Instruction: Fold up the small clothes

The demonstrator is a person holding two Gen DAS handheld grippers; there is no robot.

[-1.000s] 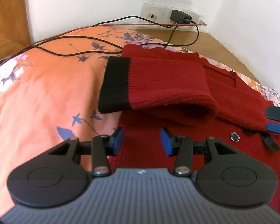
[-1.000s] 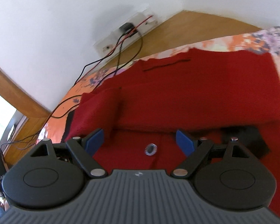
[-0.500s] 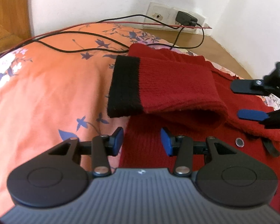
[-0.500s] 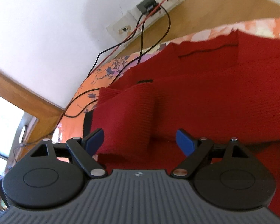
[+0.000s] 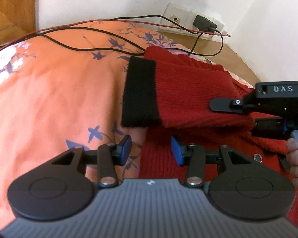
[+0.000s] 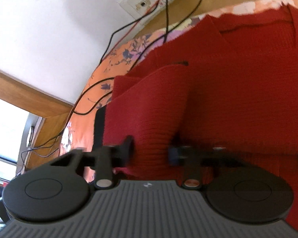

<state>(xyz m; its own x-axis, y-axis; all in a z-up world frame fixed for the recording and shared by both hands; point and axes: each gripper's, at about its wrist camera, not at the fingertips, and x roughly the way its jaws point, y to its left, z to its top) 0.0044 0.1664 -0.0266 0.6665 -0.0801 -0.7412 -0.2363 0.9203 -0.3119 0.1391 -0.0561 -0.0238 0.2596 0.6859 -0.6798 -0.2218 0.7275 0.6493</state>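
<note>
Since a second ago, I'm bringing my right gripper (image 6: 150, 152) onto the folded sleeve (image 5: 188, 93), jaws closing around it; left gripper (image 5: 151, 151) gaping, empty. Sweater (image 6: 248, 91) body remaining unfolded.

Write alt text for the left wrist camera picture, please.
A red knitted sweater with a black cuff lies folded on an orange floral sheet. The open left gripper hovers at its edge, while the right gripper grips the sleeve from the right.

right gripper (image 6: 151, 151) | straddling folded red sweater sleeve (image 6: 145, 115) | orange bedsheet (image 6: 79, 127) beneath
</note>
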